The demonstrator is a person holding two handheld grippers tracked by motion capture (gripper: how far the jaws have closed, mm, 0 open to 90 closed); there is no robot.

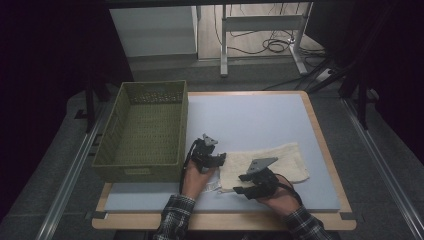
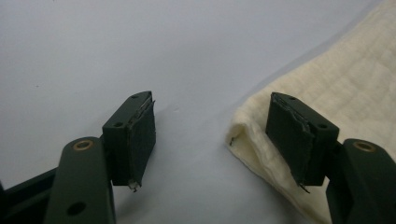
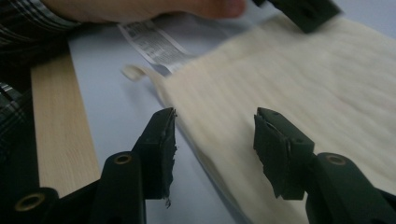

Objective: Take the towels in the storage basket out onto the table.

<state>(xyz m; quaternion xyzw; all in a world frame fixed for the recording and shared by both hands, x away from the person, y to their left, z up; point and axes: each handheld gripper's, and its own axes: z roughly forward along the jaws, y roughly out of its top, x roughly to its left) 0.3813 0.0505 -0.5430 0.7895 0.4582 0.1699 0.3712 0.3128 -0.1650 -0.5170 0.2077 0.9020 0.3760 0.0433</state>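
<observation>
Cream cloth (image 1: 265,162) flat near the table's (image 1: 260,120) front edge, long axis running along that edge toward the right side, white label (image 3: 154,44) at its near-left corner. Left gripper (image 2: 210,140) spread astride the cloth's folded left end, one jaw over fabric, the other over bare table, nothing pinched; right gripper (image 3: 215,144) likewise spread across the front hem, nearer the middle. Green basket (image 1: 142,132) at the left edge, clear of the work.
</observation>
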